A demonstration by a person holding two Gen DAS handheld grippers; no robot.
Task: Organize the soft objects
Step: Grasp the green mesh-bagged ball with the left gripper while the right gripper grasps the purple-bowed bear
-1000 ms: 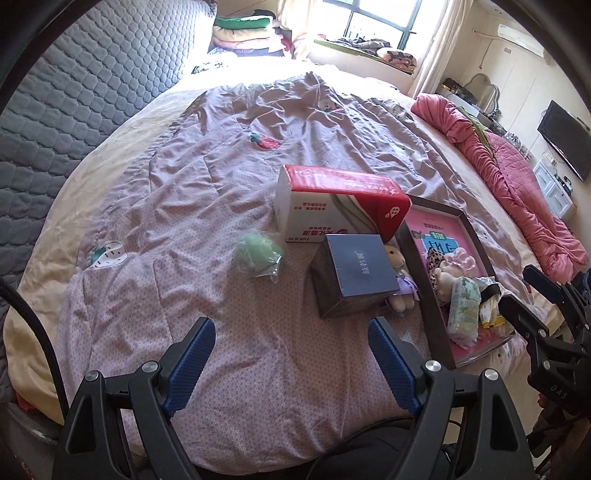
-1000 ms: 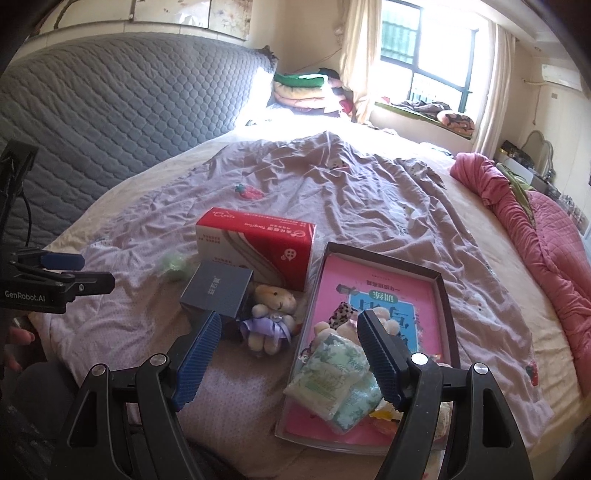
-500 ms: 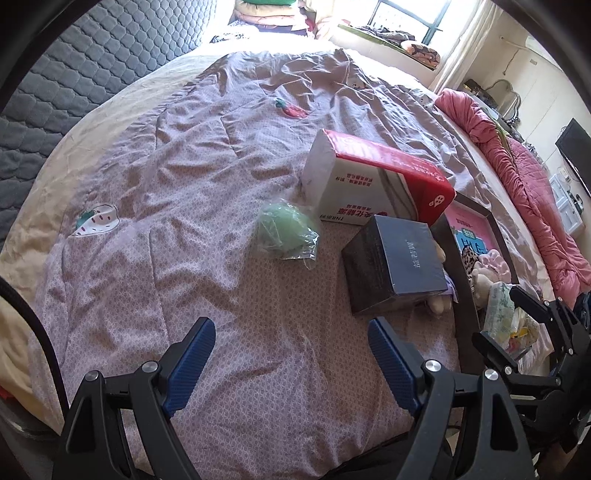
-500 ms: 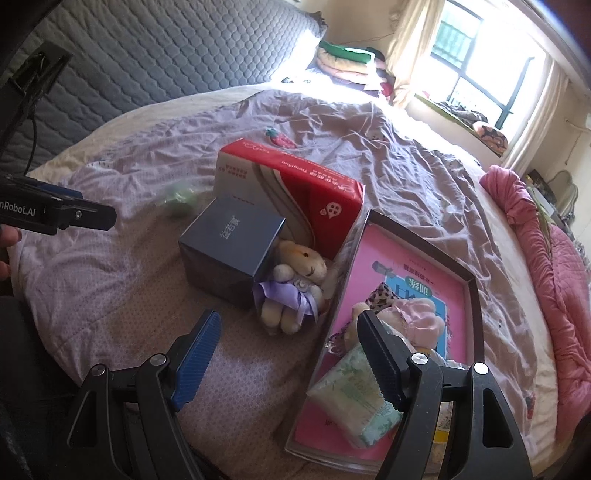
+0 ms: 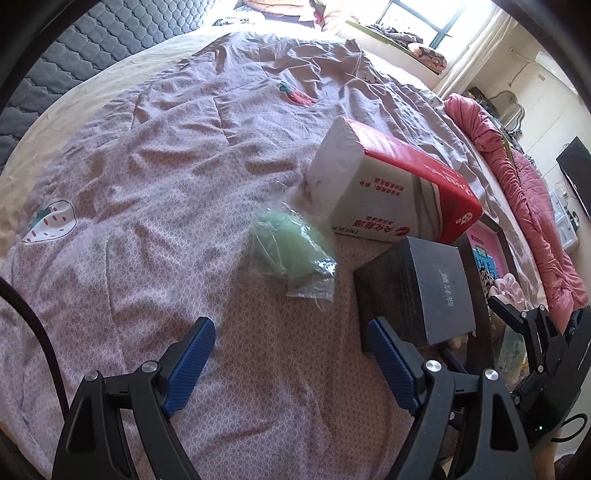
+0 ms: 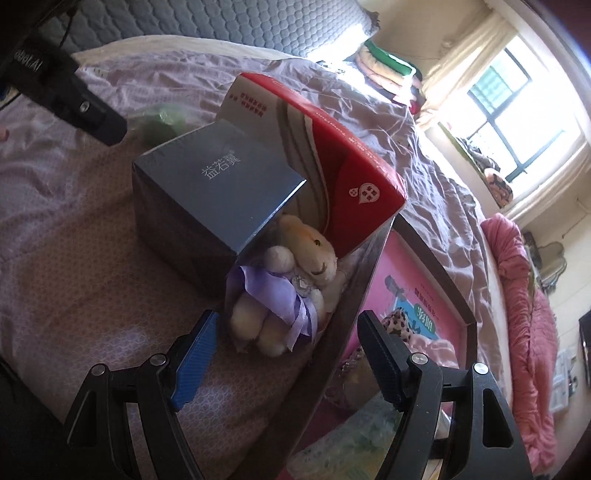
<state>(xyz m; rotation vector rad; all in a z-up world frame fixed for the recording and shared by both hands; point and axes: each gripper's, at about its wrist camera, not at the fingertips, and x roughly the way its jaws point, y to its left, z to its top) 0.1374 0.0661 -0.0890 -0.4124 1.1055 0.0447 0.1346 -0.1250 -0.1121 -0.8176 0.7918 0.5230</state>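
Observation:
A green soft thing in a clear bag [image 5: 291, 251] lies on the purple bedspread, just ahead of my open, empty left gripper [image 5: 291, 345]. A small teddy bear with a purple bow [image 6: 284, 295] leans between a dark blue box [image 6: 218, 188] and the rim of a dark tray [image 6: 351, 295]. My right gripper [image 6: 288, 343] is open and empty, its fingers either side of the bear's feet, not touching. The tray has a pink bottom [image 6: 413, 291] and holds a leopard-print piece [image 6: 397, 325] and other soft items. The green thing also shows in the right wrist view [image 6: 162, 122].
A red and white tissue pack [image 5: 391, 192] lies behind the dark box [image 5: 421, 291]. The tray [image 5: 480, 258] is to the right. A pink quilt [image 5: 532, 206] runs along the bed's right side. A grey padded headboard [image 6: 221, 22] is at the back left.
Both grippers have moved forward and lower. The left has closed in on the green bag. The right has closed in on the teddy bear. Both stay open.

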